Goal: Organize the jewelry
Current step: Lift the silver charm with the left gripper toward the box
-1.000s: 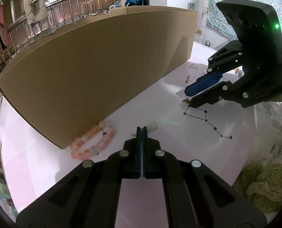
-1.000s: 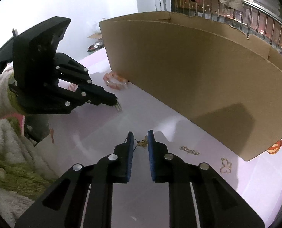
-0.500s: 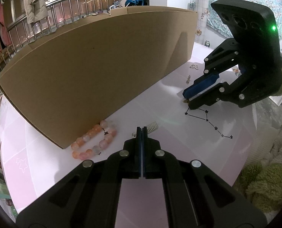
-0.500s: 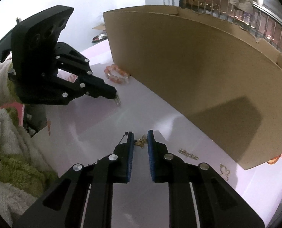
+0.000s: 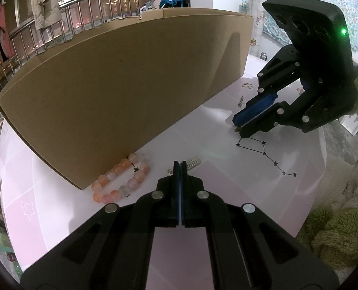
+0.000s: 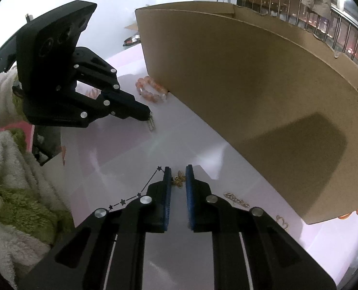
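Note:
My left gripper is shut, its tips low over the pale pink table. A small silver comb-shaped piece lies right at those tips; I cannot tell whether it is pinched. A pink and orange bead bracelet rests against the cardboard box. My right gripper points down at the table, its jaws closing. A tiny gold butterfly charm sits between its blue pads with a slim gap left. In the left wrist view that gripper stands at the right.
The long cardboard box walls off the far side. A silver bar charm and a thin outline charm lie near the box's right corner. A star-constellation print marks the table. Fuzzy green and white sleeves border the near edge.
The right gripper has tipped a little and its jaws have narrowed slightly around the gold butterfly. The left gripper has kept still and shut.

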The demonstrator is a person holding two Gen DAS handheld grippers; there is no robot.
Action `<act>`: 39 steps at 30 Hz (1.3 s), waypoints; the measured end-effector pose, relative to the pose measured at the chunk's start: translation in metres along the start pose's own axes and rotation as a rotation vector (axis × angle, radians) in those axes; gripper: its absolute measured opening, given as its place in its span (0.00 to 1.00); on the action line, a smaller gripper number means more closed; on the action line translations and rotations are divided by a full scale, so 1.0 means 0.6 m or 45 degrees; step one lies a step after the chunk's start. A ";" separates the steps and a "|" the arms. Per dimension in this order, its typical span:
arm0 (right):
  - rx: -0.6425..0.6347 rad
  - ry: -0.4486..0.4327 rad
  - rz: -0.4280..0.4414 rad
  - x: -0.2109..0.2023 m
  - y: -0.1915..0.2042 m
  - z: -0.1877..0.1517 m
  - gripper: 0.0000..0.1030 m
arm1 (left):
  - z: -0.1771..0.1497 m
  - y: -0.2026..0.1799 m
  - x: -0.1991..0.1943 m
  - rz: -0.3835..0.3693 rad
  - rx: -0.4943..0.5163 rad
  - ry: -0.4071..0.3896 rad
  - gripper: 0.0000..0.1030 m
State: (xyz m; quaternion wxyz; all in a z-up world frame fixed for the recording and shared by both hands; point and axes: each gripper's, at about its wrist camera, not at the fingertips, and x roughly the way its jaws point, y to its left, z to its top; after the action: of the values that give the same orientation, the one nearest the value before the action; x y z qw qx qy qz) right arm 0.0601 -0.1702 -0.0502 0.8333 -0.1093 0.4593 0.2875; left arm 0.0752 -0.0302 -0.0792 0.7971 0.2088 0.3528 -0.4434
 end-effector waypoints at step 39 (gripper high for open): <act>0.022 -0.141 -0.084 -0.061 0.013 -0.006 0.12 | 0.021 -0.017 -0.043 0.017 0.036 -0.078 0.00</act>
State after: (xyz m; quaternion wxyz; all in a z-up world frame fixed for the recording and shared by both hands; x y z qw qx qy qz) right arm 0.0376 -0.1793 -0.0211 0.8675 -0.1012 0.4111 0.2613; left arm 0.0619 -0.0294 -0.0514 0.8074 0.2088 0.3205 -0.4491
